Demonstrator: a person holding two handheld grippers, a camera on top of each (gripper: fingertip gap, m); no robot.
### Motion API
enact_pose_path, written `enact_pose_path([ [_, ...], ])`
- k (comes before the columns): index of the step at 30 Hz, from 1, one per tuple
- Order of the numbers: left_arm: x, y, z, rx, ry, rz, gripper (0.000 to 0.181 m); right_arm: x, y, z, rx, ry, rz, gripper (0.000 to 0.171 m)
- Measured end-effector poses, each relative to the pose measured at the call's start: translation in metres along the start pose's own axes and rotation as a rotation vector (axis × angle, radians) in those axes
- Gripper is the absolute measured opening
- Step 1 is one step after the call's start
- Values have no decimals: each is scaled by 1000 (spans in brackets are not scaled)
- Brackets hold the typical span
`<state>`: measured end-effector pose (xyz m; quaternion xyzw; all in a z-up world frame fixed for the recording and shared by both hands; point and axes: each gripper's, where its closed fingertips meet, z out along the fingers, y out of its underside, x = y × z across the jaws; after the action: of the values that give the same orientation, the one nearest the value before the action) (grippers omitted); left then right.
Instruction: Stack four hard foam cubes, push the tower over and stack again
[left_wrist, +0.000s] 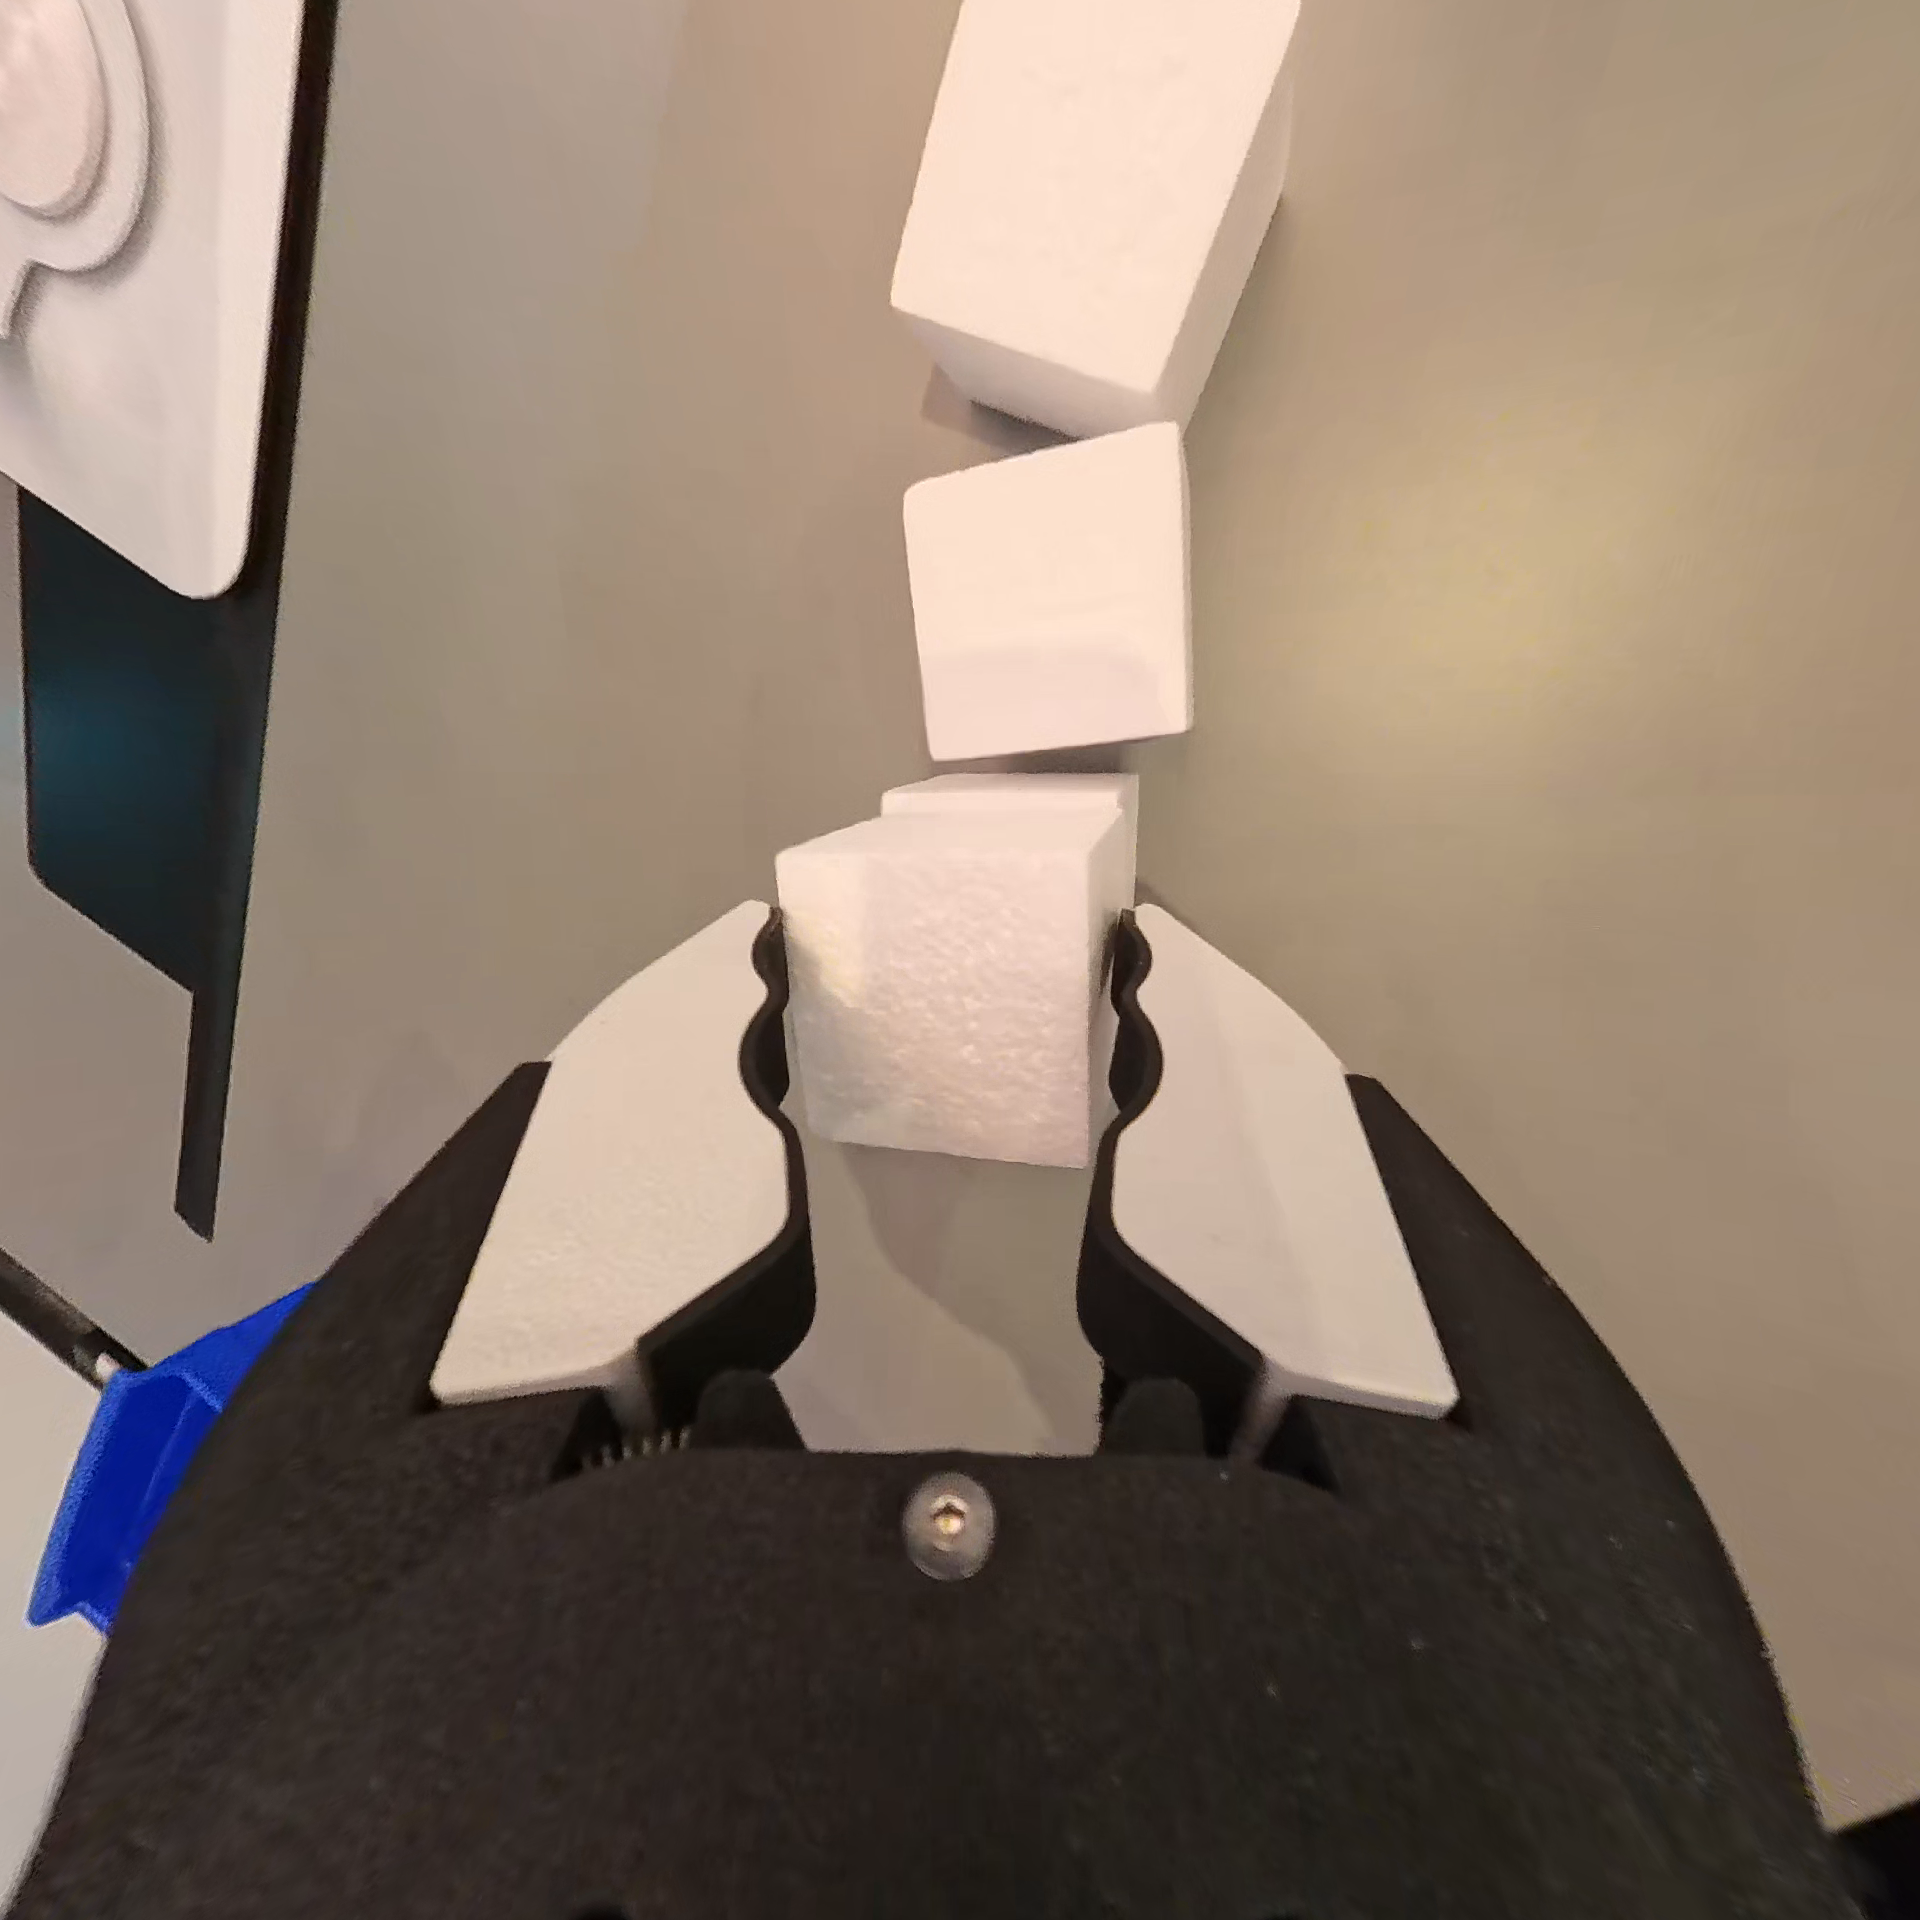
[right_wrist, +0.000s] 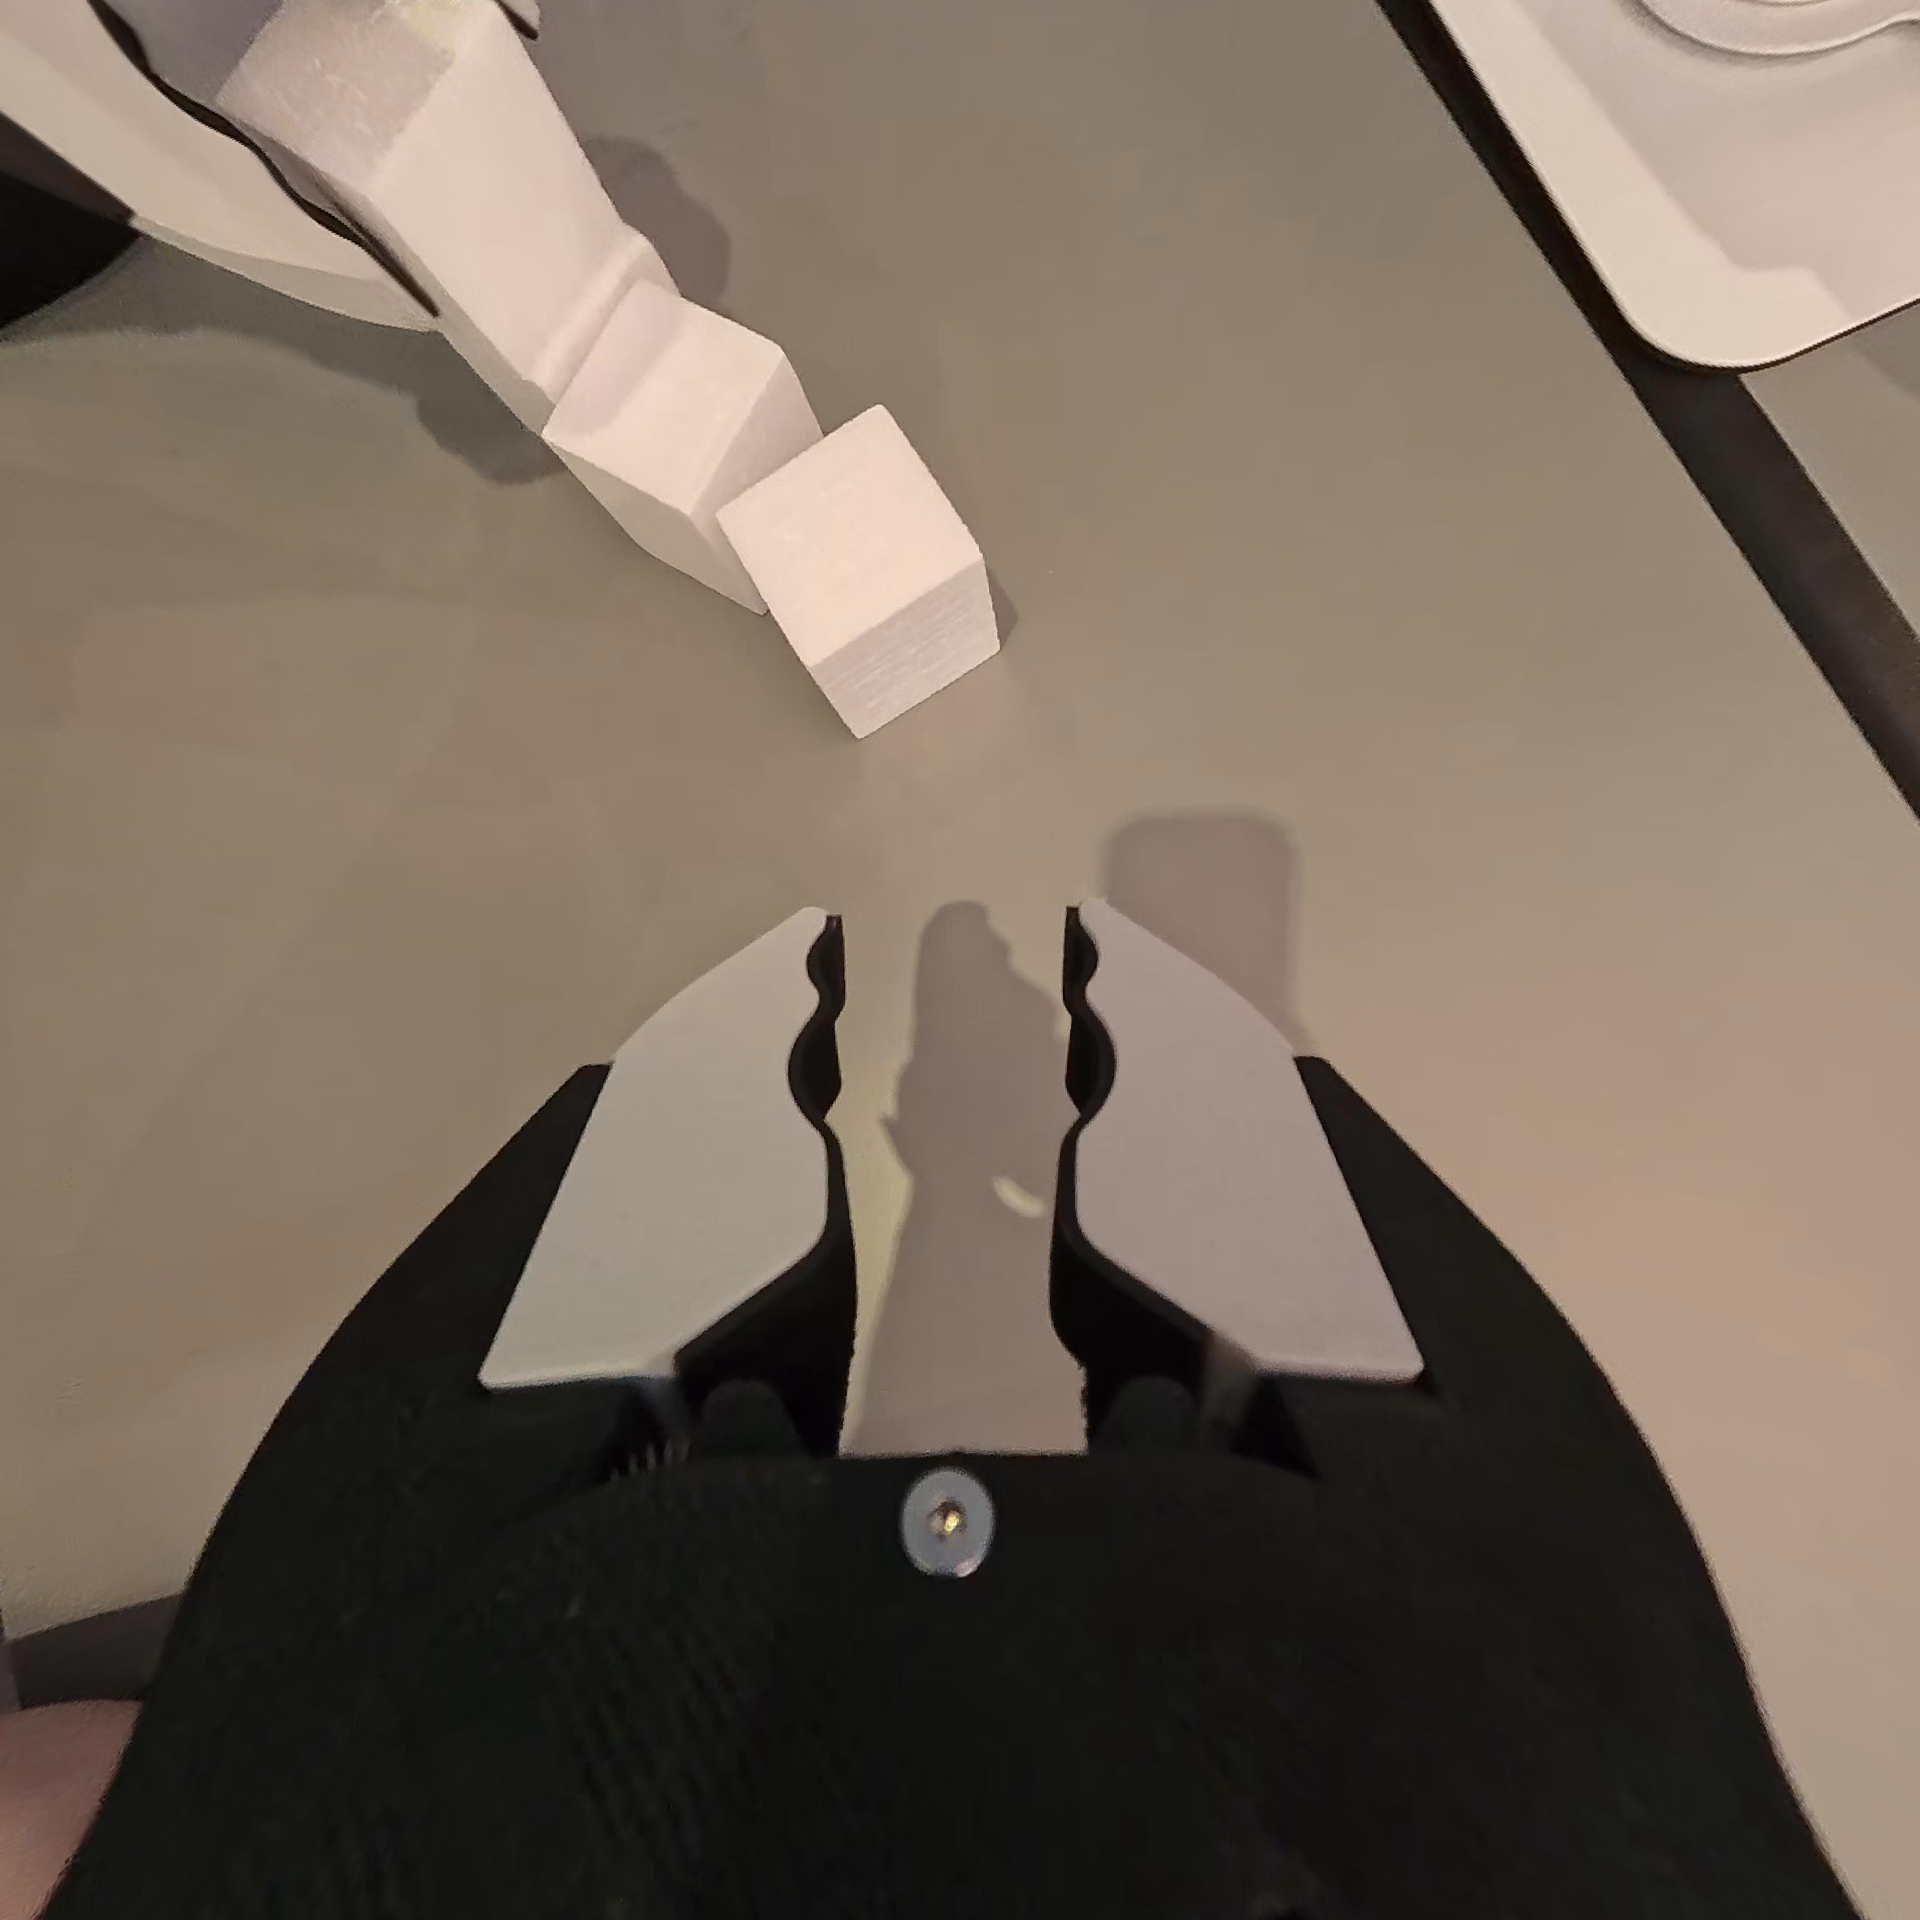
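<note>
Four white foam cubes lie on the grey table (left_wrist: 1558, 727). My left gripper (left_wrist: 945, 920) is shut on one cube (left_wrist: 945, 1008) and holds it just over a second cube (left_wrist: 1008, 798), which it mostly hides. A third cube (left_wrist: 1049, 592) and a fourth cube (left_wrist: 1091, 208) lie beyond in a rough line, each turned a little. In the right wrist view the left gripper's fingers (right_wrist: 156, 135) hold the cube (right_wrist: 343, 83) at the top left, above the cube under it (right_wrist: 520, 249), with the other two cubes (right_wrist: 665, 416) (right_wrist: 862, 561) beside them. My right gripper (right_wrist: 951, 914) is open and empty above bare table.
A white moulded panel (left_wrist: 104, 312) on a black mat (left_wrist: 125, 779) lies along the table's left side, and it shows at the top right of the right wrist view (right_wrist: 1662, 156). A blue part (left_wrist: 135, 1475) sits by the left gripper's body. Left tips to right tips: about 20 centimeters.
</note>
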<state>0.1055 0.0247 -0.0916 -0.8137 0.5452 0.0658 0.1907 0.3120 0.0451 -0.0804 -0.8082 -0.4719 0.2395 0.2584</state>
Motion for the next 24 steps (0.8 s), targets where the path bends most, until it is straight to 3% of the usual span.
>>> enact_pose_path([
  [6, -4, 1, 2, 12, -6, 7, 66, -3, -3, 8, 13, -27, -11, 43],
  [11, -9, -1, -7, 70, -22, -11, 79, -18, -29, 36, 143, -110, -96, 70],
  [15, -10, -4, -33, 274, 48, -106, 81, -29, -46, 67, 223, -119, -189, 77],
  [21, -41, 19, -60, 642, 78, -334, 93, -14, -41, 100, 152, 31, -268, 76],
  [24, -53, 35, -55, 792, 78, -424, 95, -12, -39, 100, 161, 38, -287, 58],
])
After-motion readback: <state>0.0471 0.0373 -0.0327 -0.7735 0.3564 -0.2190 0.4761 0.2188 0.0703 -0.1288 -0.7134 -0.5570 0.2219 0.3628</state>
